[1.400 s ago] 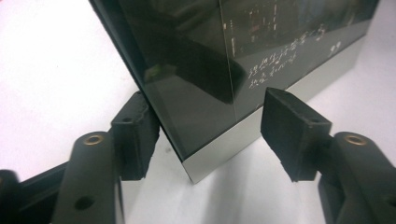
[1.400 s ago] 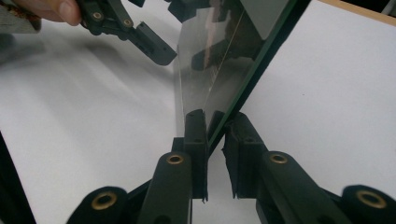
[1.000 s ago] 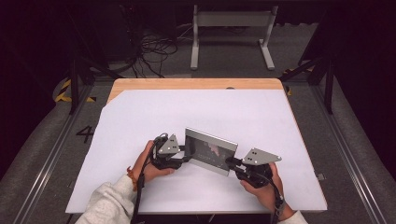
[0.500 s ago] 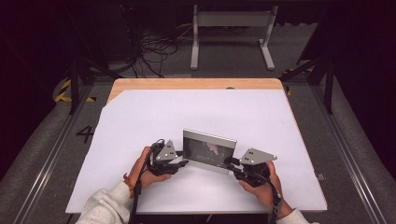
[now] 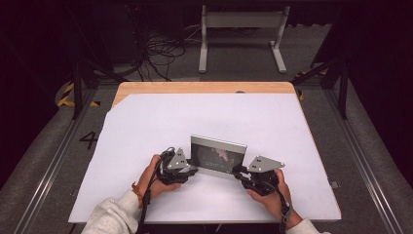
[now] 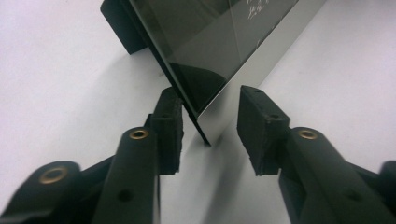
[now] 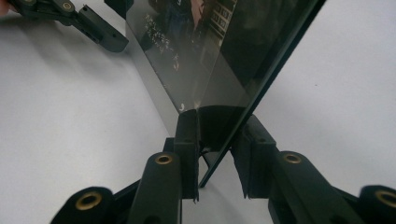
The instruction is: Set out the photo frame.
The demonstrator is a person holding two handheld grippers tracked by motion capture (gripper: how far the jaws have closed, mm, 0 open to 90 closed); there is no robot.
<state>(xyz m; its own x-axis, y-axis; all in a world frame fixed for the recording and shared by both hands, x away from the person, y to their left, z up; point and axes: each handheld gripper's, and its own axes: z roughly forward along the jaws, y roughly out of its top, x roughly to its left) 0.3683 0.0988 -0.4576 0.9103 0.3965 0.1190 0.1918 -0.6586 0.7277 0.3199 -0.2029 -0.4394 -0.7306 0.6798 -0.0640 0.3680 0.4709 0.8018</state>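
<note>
Compared with a second ago, your picture frame (image 5: 218,157) has shifted a little toward the far side of the table (image 5: 160,122) and stands more upright, and both your hands have followed it by the same small amount. It stands on the white sheet at the near middle of the table, between your two grippers, its dark glass facing you.

Your left gripper (image 5: 191,169) sits at the frame's left lower corner, your left hand (image 5: 155,174) wrapped round the body with the forearm coming in from the bottom edge at a slant. In the left gripper view the jaws are parted: the frame's corner (image 6: 201,122) lies in the gap between them, close against the left pad (image 6: 169,130), while the right pad (image 6: 256,133) stands clear of the silver border (so nothing is clamped on this side).

Your right gripper (image 5: 237,171) meets the frame's right lower corner, your right hand (image 5: 272,196) behind it and the grey plate (image 5: 265,163) on top tilted toward the frame. In the right gripper view the jaws straddle the frame's edge (image 7: 219,144) closely on both sides and look to be gripping it, though the contact on the right pad (image 7: 254,158) is hard to see. Your left gripper (image 7: 93,25) shows at the far corner in that same view.
</note>
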